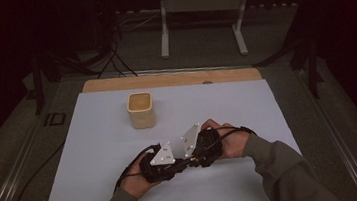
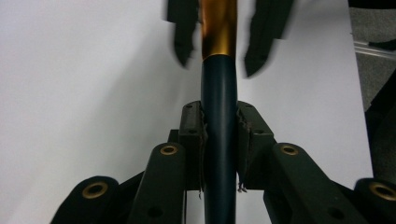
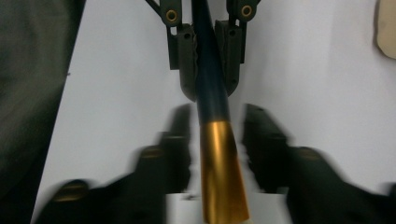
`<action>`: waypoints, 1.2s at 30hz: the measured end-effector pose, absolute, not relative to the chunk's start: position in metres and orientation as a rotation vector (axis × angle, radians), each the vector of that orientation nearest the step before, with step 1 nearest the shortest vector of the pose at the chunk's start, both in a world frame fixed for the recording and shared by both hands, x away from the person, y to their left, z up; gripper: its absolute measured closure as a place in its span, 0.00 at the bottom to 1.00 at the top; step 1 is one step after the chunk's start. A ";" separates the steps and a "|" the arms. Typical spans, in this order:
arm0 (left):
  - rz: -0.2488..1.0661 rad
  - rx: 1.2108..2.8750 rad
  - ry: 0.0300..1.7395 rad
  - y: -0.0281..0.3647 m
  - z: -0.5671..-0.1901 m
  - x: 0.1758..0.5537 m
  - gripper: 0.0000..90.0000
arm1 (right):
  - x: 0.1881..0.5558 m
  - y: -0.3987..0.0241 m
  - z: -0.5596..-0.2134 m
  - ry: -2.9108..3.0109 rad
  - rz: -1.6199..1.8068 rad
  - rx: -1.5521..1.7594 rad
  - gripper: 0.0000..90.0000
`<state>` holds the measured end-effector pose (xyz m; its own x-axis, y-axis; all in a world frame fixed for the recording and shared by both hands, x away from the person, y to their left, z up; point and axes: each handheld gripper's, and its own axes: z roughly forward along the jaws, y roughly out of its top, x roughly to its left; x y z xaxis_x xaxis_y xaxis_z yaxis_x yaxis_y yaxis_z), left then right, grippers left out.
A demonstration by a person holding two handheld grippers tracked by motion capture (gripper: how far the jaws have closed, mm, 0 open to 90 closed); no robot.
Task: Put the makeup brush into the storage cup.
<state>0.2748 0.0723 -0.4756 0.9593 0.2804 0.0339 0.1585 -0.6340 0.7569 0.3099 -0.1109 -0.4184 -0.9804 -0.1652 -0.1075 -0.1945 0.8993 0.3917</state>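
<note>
A pen with a dark blue barrel and a gold end is held level above the white mat, between both grippers near the front middle. My left gripper is shut on the dark barrel, pads pressed on both sides. My right gripper faces it, and its blurred fingers stand open on either side of the gold end with a gap on each side. In the high view the left gripper and right gripper meet tip to tip, each held in a hand.
A cream square cup stands upright on the mat behind the grippers, a little to the left. The mat lies on a wooden table. Cables trail from both grippers. A metal stand is on the floor beyond.
</note>
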 end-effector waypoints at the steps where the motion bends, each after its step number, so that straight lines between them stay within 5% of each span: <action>1: 0.187 2.268 0.307 0.072 -0.476 0.275 0.85 | 0.310 -0.111 -0.418 2.983 0.632 -0.274 0.59; 25: 0.210 2.162 0.410 0.093 -0.467 0.282 0.85 | 0.330 -0.159 -0.398 2.812 1.010 0.177 0.27; 36: 0.172 2.091 0.375 0.101 -0.461 0.280 0.85 | 0.340 -0.184 -0.407 2.808 1.287 0.332 0.24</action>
<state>0.2795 0.1006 -0.4609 0.9426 0.3327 -0.0277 0.1959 -0.4842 0.8527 0.3405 -0.1838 -0.4074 -0.9766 0.2076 0.0566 0.1783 0.6339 0.7526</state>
